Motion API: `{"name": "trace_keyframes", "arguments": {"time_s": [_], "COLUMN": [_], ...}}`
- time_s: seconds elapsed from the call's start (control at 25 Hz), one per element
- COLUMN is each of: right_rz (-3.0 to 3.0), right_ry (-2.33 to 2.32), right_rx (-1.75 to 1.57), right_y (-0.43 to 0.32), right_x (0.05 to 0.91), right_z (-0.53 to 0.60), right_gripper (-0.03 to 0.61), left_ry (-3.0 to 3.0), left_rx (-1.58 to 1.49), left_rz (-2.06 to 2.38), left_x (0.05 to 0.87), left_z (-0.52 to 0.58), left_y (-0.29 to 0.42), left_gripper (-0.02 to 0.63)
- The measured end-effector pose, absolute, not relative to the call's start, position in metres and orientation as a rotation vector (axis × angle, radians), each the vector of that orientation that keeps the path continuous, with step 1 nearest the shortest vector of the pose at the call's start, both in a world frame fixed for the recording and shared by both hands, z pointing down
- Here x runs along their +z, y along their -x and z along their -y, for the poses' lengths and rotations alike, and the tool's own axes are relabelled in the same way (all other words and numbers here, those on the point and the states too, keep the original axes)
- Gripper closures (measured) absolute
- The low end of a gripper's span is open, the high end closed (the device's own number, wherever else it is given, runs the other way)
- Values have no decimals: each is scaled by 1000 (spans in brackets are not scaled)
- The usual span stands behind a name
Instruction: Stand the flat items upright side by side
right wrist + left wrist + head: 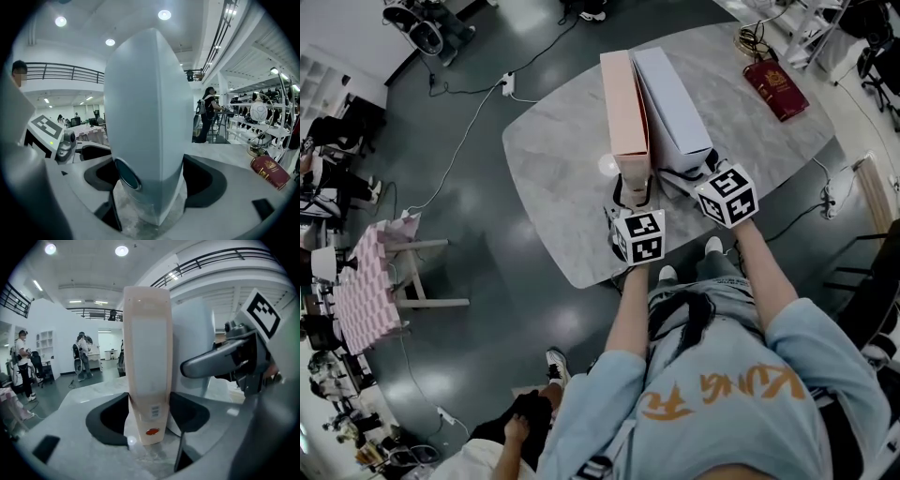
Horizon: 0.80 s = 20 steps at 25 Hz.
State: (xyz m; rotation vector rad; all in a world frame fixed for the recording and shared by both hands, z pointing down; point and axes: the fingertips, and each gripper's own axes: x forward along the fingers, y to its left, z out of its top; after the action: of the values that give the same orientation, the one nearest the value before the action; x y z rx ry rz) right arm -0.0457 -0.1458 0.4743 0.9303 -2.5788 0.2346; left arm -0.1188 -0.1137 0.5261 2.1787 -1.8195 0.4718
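Two flat file boxes stand upright side by side on the grey marble table [553, 159]: a pink one [623, 103] on the left and a pale blue-grey one [673, 94] on the right. My left gripper [633, 192] holds the near end of the pink box [146, 357], with both black pads against its sides. My right gripper [689, 173] is shut on the near end of the blue-grey box [150, 131] in the same way. Both boxes rest their bottom edges on the table near its front edge.
A dark red booklet [775, 89] lies at the table's far right, also seen in the right gripper view [269, 171]. A small table with a pink patterned cover [366, 291] stands on the floor to the left. Cables run across the dark floor.
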Motion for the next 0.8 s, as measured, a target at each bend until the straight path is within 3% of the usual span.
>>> {"name": "trace_keyframes", "arguments": {"time_s": [0.8], "right_rz": [2656], "right_ry": [-783], "right_rx": [281], "right_y": [53], "right_x": [473], "right_z": [150], "right_gripper": [141], "left_ry": [-2236], "left_rx": [457], "left_rz": [1752], "left_x": [526], "left_z": [121], "left_y": [105], "left_gripper": [347]}}
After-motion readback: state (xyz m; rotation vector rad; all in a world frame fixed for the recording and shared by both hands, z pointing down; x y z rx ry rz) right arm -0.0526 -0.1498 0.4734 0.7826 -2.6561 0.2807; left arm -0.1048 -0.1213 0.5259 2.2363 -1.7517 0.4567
